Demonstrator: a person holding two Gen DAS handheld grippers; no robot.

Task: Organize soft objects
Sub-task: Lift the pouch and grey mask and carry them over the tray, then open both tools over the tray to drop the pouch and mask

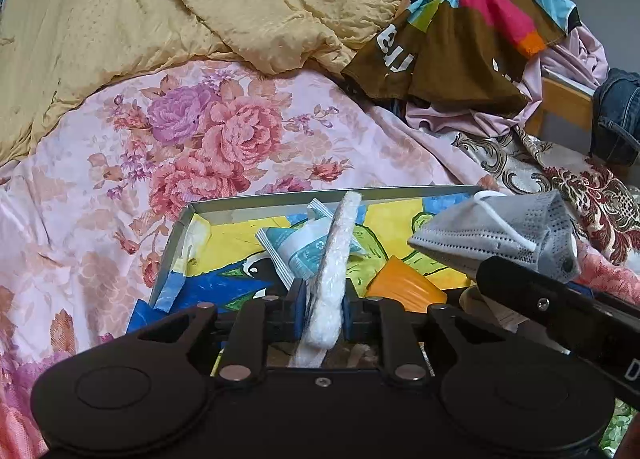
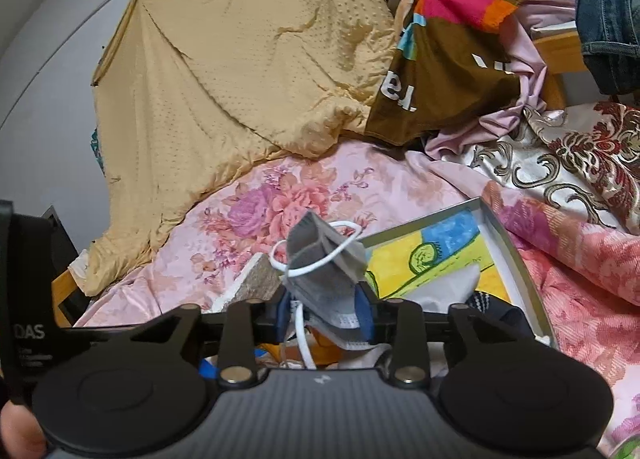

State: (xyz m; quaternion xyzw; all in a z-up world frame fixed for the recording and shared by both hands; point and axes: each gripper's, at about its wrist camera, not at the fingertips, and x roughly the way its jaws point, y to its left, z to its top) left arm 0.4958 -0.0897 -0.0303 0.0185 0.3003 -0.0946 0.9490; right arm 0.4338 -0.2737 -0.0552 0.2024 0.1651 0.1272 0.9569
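My left gripper (image 1: 325,301) is shut on a white fluffy sponge pad (image 1: 334,259), held edge-up over a shallow box (image 1: 182,227) with a colourful drawing inside. The box holds teal-and-white sachets (image 1: 294,251) and an orange piece (image 1: 404,287). My right gripper (image 2: 325,305) is shut on a grey face mask (image 2: 326,259) with white ear loops, held above the box's near left corner (image 2: 516,255). The mask (image 1: 500,231) and the right gripper's black body (image 1: 560,307) show at the right of the left wrist view. The sponge pad (image 2: 256,279) shows left of the mask.
The box lies on a pink floral bedsheet (image 1: 200,131). A yellow dotted quilt (image 1: 160,11) is heaped behind. A brown multicolour garment (image 1: 472,35), lilac cloth (image 1: 572,59), a brocade cloth (image 1: 560,175) and jeans (image 1: 618,119) lie at the back right by a wooden bed frame (image 1: 560,103).
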